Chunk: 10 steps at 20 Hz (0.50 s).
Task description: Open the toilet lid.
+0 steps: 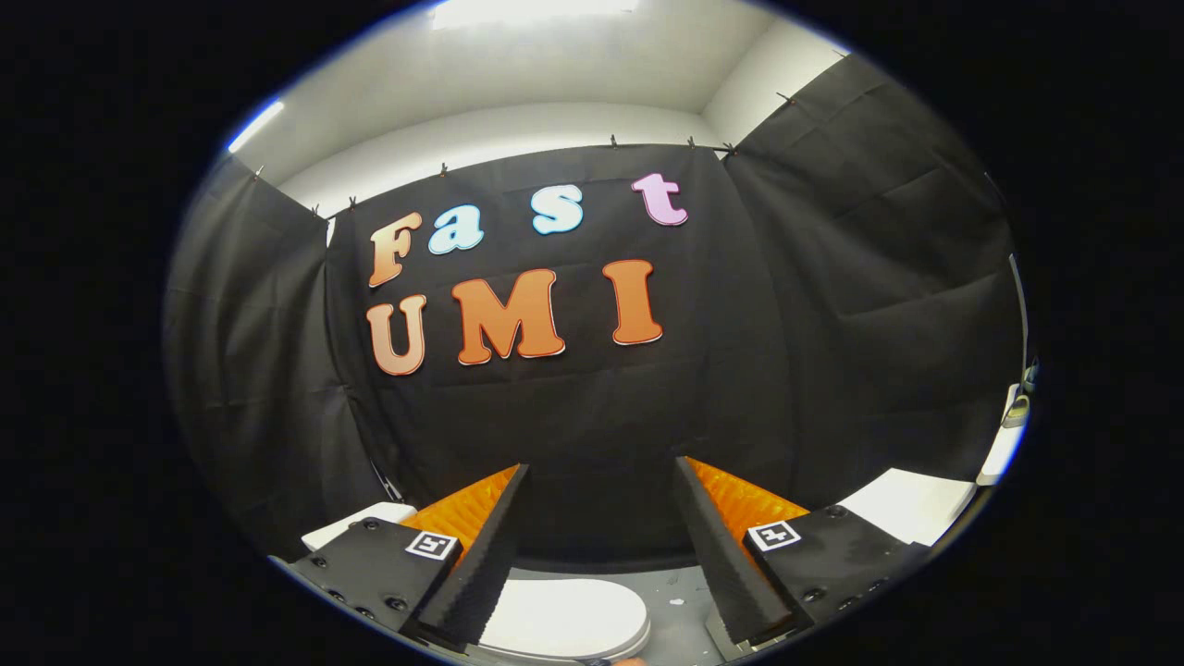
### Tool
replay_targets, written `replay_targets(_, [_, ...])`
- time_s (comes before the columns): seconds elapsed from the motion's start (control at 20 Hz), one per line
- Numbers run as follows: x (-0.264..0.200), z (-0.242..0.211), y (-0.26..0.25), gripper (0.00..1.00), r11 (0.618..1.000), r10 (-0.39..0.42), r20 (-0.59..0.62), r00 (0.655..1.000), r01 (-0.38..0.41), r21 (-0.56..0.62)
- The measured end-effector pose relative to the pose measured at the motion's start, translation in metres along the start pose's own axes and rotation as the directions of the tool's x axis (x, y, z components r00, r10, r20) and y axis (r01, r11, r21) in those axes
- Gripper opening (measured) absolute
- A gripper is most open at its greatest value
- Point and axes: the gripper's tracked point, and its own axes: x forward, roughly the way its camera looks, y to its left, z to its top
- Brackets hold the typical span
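Gripper (pixel 601 472) is held level with its fingers spread wide apart, nothing between them. Toilet lid (pixel 566 618) lies closed, low between the finger bases and nearer the left one, well below the fingertips; its rounded rim is clear of both fingers. Grey floor (pixel 680 606) shows beside the lid toward the right finger. Black cloth wall (pixel 592 407) stands beyond the fingers. A white block (pixel 911 504) sits outside the right finger, another white block (pixel 356 520) outside the left.
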Motion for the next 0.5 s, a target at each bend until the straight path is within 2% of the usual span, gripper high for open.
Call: replay_targets(0.5, [0.002, -0.0015, -0.0047, 0.98, 1.0, -0.004, 0.003, 1.0, 0.004, 0.006])
